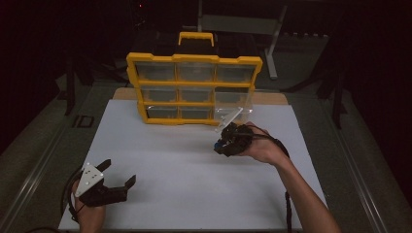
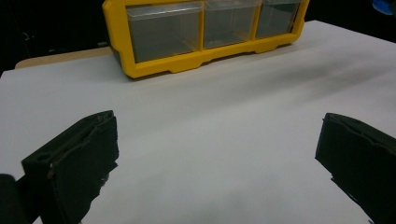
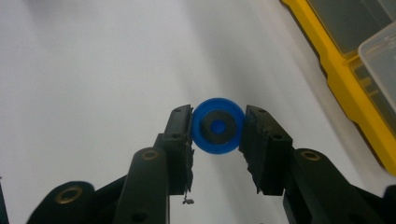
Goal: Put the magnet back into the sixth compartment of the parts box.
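Nearest the camera, at the near left corner of the white worktop, the left tool hangs just above the surface with its black jaws spread wide and nothing between them. Toward the far right of the worktop, the right tool pinches a small round blue plastic wheel with a dark ring at its centre by its rim, held clear of the surface. Just beyond it at the far edge stands a yellow organiser with clear plastic drawers, one drawer on its right side pulled partway out.
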Demonstrator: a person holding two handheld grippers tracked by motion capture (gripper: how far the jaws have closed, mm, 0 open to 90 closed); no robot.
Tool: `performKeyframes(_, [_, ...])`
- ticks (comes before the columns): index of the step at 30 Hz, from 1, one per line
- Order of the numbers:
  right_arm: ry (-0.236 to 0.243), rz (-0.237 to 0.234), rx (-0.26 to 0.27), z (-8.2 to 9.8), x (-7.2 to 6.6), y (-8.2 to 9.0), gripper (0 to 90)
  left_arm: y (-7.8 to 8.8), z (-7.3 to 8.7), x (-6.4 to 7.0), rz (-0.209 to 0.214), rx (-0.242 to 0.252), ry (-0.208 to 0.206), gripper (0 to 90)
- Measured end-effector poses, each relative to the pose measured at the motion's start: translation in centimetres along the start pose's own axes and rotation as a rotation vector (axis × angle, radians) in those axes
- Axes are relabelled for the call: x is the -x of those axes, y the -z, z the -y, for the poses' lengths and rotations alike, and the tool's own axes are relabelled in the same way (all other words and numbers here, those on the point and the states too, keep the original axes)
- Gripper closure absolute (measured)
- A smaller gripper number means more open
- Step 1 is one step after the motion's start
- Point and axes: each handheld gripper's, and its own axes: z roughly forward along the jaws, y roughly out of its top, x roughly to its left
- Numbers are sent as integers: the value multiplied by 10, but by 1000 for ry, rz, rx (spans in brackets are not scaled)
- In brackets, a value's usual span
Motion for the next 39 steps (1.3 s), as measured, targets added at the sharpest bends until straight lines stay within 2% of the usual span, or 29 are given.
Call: performKeyframes(39, [11, 9, 6, -22, 15, 22, 633, 0, 0, 0, 1, 3, 0, 0])
